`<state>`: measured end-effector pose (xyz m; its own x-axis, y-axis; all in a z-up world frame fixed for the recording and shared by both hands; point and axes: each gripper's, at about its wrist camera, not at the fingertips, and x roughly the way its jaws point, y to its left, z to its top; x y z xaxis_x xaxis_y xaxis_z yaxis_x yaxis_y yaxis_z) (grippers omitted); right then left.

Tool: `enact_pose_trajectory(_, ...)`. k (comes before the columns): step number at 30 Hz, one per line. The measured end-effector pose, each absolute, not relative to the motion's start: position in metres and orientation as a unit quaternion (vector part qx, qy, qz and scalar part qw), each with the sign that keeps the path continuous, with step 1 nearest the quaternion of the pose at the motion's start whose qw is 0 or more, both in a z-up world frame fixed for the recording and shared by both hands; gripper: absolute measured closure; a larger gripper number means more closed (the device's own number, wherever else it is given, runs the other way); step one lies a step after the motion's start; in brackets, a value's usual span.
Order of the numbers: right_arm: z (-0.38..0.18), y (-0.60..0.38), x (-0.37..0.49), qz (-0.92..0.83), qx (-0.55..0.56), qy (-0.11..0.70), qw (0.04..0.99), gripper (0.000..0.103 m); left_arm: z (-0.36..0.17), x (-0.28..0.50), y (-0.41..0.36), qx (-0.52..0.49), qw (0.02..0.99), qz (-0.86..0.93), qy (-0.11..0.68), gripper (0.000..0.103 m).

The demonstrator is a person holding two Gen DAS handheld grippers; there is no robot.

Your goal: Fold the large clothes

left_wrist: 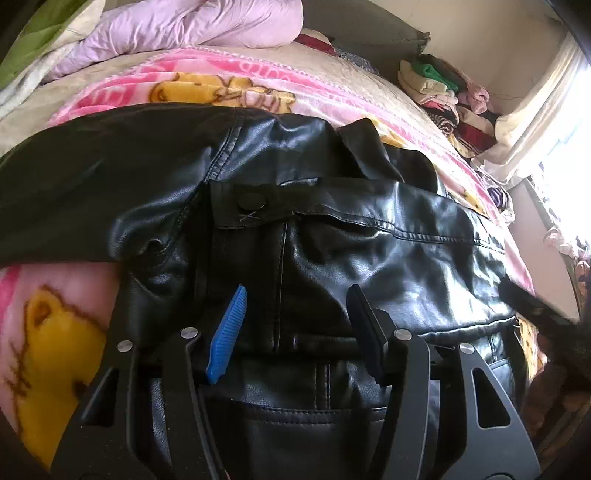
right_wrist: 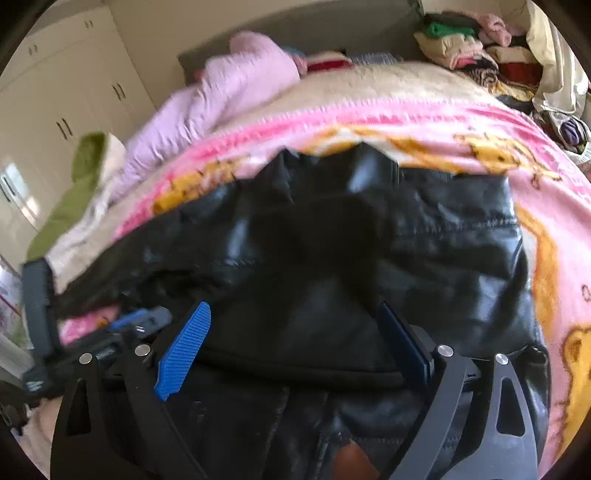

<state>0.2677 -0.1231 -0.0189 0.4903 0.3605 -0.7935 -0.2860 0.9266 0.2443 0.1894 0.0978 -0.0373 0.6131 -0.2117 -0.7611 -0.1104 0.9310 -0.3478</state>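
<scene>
A black leather jacket (left_wrist: 332, 236) lies spread on a pink cartoon blanket (left_wrist: 229, 88), with a snap tab (left_wrist: 251, 201) at its middle and a sleeve running off to the left. My left gripper (left_wrist: 295, 295) hovers just above the jacket's front, open, its blue pads clear of the leather. In the right wrist view the same jacket (right_wrist: 332, 240) looks blurred and bunched. My right gripper (right_wrist: 295, 306) stands wide open over it, with a black fabric hem (right_wrist: 295, 373) lying between the fingers and nothing pinched. The left gripper's body (right_wrist: 125, 325) shows at the lower left.
A lilac quilt (left_wrist: 184, 26) and a green-and-cream cover (left_wrist: 33, 40) are piled at the bed's far side. Stacked folded clothes (left_wrist: 443, 92) sit at the far right near a bright window. White wardrobe doors (right_wrist: 62, 96) stand to the left.
</scene>
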Motion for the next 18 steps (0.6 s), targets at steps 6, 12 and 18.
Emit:
enact_pose_trajectory(6, -0.056, -0.116, 0.278, 0.158, 0.014, 0.511, 0.845, 0.011, -0.035, 0.181, 0.103, -0.201, 0.877, -0.038, 0.435, 0.055)
enact_pose_trajectory(12, -0.039, -0.115, 0.271, 0.15, 0.041, 0.494, 0.856, 0.01, -0.02, 0.164, 0.113, -0.21, 0.871, -0.035, 0.444, 0.046)
enact_pose_trajectory(18, -0.002, -0.098, 0.258, 0.187, 0.059, 0.462, 0.865, 0.005, -0.004, 0.141, 0.144, -0.204, 0.877, 0.005, 0.435, 0.031)
